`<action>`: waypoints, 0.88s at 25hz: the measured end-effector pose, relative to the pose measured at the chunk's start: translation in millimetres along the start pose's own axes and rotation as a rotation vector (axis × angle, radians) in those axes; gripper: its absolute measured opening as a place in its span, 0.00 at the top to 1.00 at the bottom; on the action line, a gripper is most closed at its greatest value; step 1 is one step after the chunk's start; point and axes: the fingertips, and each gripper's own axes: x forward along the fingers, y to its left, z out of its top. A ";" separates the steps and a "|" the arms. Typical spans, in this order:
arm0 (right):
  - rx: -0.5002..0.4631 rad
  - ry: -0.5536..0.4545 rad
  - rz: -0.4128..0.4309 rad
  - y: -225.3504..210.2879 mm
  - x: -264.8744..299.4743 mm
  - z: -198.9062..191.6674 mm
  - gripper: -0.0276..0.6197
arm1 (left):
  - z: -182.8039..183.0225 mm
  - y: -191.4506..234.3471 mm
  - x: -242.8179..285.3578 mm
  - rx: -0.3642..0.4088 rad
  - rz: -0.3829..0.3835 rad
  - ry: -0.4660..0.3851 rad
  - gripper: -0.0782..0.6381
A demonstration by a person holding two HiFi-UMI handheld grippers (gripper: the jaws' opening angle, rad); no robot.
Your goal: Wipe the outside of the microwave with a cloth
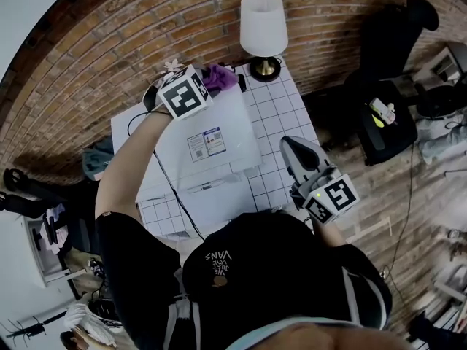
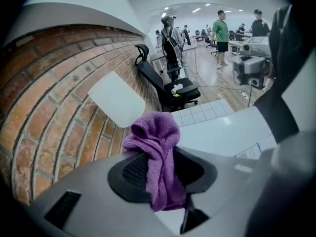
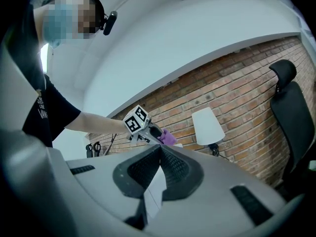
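Note:
A white microwave (image 1: 219, 168) stands on a white tiled table (image 1: 276, 115) against a brick wall. My left gripper (image 1: 211, 83) is at the microwave's far top edge, shut on a purple cloth (image 1: 218, 77). In the left gripper view the cloth (image 2: 159, 157) bulges out between the jaws and hangs just above the white microwave top (image 2: 222, 132). My right gripper (image 1: 290, 146) hovers off the microwave's right side over the table. In its own view the right gripper (image 3: 159, 154) has its jaws closed together with nothing between them. That view also shows the cloth (image 3: 167, 137).
A white-shaded lamp (image 1: 263, 26) stands on the table's far right corner, close to the cloth. A black cable (image 1: 171, 192) runs over the microwave's left part. A black office chair (image 1: 385, 126) is on the wood floor to the right. People stand far off (image 2: 220, 31).

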 end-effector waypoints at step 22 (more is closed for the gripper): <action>-0.027 0.021 0.041 54.0 8.4 -10.3 0.96 | -156.7 7.3 -56.5 -0.218 0.059 0.187 0.69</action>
